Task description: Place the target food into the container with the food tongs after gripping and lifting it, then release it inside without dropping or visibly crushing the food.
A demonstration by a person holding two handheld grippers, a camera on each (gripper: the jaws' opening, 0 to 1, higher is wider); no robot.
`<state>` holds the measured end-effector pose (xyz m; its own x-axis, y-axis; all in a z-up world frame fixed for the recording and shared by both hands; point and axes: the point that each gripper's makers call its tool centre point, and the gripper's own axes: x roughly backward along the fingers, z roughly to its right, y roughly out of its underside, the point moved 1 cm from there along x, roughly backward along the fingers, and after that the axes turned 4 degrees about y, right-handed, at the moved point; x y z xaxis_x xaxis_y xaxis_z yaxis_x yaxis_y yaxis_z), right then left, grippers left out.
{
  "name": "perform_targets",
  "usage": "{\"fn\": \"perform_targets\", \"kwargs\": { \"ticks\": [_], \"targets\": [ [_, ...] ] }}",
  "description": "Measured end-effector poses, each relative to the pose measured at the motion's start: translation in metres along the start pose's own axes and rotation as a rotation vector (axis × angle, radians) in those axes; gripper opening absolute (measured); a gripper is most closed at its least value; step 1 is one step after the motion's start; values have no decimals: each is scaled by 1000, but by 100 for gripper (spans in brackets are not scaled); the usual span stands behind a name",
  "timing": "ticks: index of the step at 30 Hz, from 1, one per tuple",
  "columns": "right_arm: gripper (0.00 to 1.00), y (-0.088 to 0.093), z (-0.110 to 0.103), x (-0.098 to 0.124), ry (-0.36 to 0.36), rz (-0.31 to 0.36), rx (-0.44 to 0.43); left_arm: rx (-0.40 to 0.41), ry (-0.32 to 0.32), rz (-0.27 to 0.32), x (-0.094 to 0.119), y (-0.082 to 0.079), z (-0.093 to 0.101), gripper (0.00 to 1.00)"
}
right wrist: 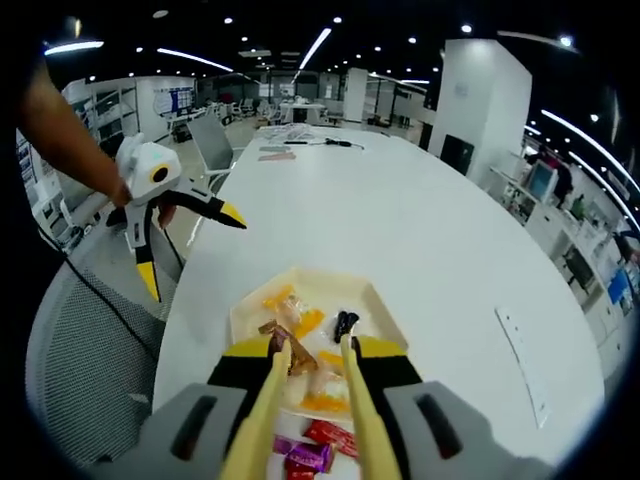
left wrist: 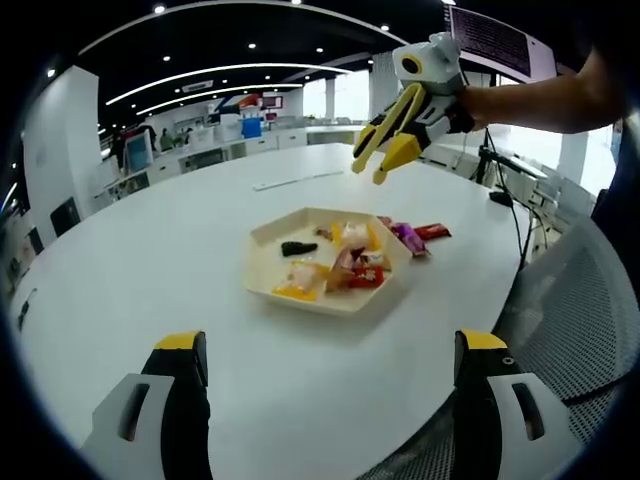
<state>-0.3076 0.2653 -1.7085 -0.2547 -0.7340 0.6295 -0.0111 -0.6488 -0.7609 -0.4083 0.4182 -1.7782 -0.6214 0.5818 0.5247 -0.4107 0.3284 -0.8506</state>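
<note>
A beige hexagonal tray [left wrist: 330, 305] [right wrist: 372, 298] sits on the white table and holds several wrapped sweets and one dark piece [left wrist: 297, 248] [right wrist: 345, 322]. A purple sweet [left wrist: 409, 238] [right wrist: 306, 456] and a red sweet [left wrist: 433, 231] [right wrist: 330, 435] lie on the table just outside the tray. My right gripper [left wrist: 405, 130] [right wrist: 312, 350] is shut on yellow food tongs [left wrist: 375, 143] [right wrist: 283, 375]. It hovers above the tray's far side, and the tong tips are slightly apart with nothing between them. My left gripper [left wrist: 330, 342] [right wrist: 190, 255] is open, held off the table edge away from the tray.
The round white table [left wrist: 200, 250] [right wrist: 400, 220] stretches far beyond the tray. A grey mesh chair [left wrist: 580, 300] [right wrist: 80, 350] stands at the table edge beside me. A flat strip [left wrist: 298, 181] [right wrist: 522, 362] lies on the table past the tray. A stand with cables [left wrist: 495, 170] is behind.
</note>
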Motion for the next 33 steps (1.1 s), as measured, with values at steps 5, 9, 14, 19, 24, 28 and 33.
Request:
{"fn": "perform_targets", "kwargs": {
  "ticks": [5,9,14,19,24,28,33],
  "targets": [
    [29,10,4,19,25,11,-39,8,-2,8,1,-1,-1,99],
    [29,19,7,28,52,6,-52,-7,10,0,-1,0,2,99],
    [29,26,7,38,77,8,-69,-1,9,5,0,-1,1,99],
    [29,27,5,53,96,16,-74,5,11,18,1,-3,2,99],
    [29,36,7,66,118,11,-91,0,18,22,1,-4,3,99],
    [30,45,9,78,140,7,-112,5,11,21,1,-4,2,99],
    [30,58,9,85,153,-10,-112,5,10,20,1,-3,2,99]
  ]
}}
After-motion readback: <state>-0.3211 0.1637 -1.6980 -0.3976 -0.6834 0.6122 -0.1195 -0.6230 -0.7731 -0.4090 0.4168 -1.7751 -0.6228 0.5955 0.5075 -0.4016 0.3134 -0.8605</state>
